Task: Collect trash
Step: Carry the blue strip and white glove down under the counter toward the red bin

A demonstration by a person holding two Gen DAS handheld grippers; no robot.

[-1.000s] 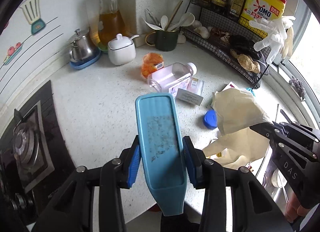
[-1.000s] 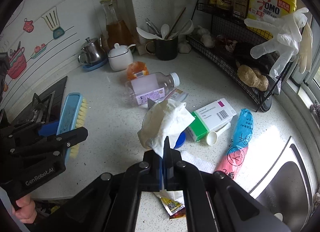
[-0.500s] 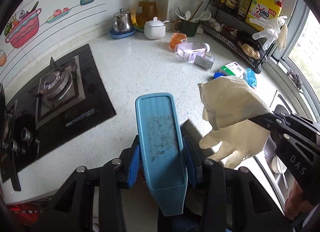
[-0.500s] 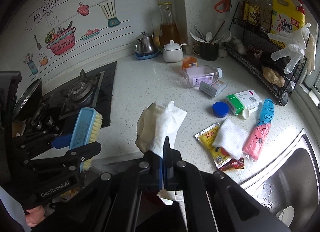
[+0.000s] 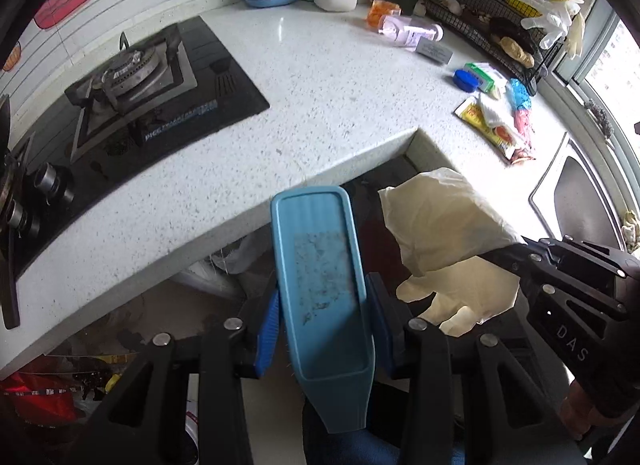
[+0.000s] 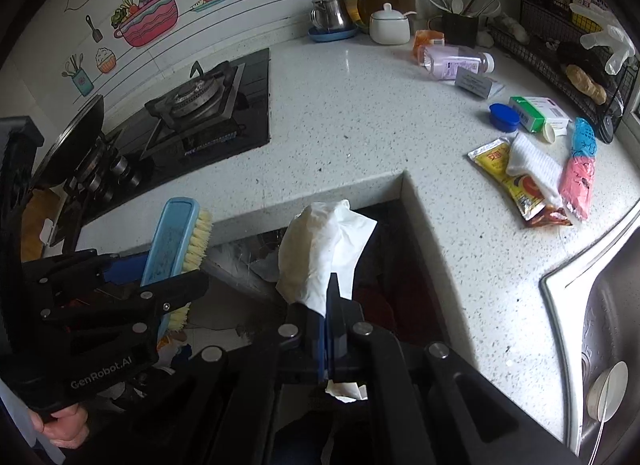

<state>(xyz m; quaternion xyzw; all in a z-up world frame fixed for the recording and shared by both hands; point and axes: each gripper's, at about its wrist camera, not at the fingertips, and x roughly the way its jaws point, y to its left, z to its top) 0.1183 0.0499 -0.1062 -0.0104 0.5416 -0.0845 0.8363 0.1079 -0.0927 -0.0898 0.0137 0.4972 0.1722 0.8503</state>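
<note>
I had pulled both grippers back off the countertop (image 6: 360, 133): right gripper (image 6: 332, 285) pinching a used glove (image 6: 324, 249), left gripper (image 5: 320, 305) clamping the scrub brush (image 5: 320, 265), ready for binning

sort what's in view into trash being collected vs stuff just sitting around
Part of the job:
- used glove, shut in the right hand-held gripper
- yellow sachet
- pink and blue wrapper
- medicine box
- lying plastic bottle

Just there:
- kettle
- sugar bowl
- gas stove
- wire rack
</note>
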